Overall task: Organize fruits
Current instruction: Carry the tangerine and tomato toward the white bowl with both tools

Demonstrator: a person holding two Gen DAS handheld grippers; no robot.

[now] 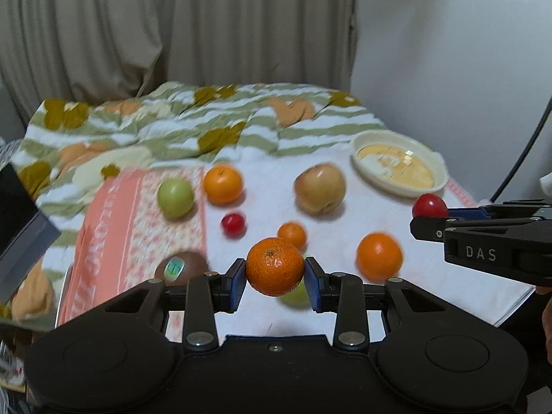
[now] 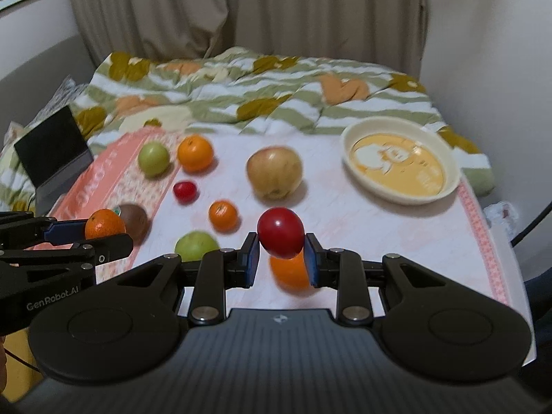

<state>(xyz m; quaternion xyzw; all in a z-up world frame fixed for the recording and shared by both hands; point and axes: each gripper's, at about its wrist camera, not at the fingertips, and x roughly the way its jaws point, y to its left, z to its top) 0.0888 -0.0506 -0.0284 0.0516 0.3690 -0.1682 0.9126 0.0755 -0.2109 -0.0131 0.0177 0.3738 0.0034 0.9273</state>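
Above the white tabletop (image 2: 396,241), the left tongs (image 1: 275,269) are clamped on a dimpled orange mandarin (image 1: 275,265) and the right tongs (image 2: 281,248) on a small glossy red fruit (image 2: 281,232), both held clear of the surface. Below them lie a large yellowish apple (image 2: 275,173), a round green fruit (image 2: 154,158) on the pink patterned cloth (image 2: 114,179), two oranges (image 2: 195,153) (image 2: 223,216), a second red fruit (image 2: 185,191), a brown kiwi with a sticker (image 2: 132,219) and another green fruit (image 2: 196,246), while the shallow cream bowl with a yellow inside (image 2: 400,165) sits at the far right corner, apart from all the fruit
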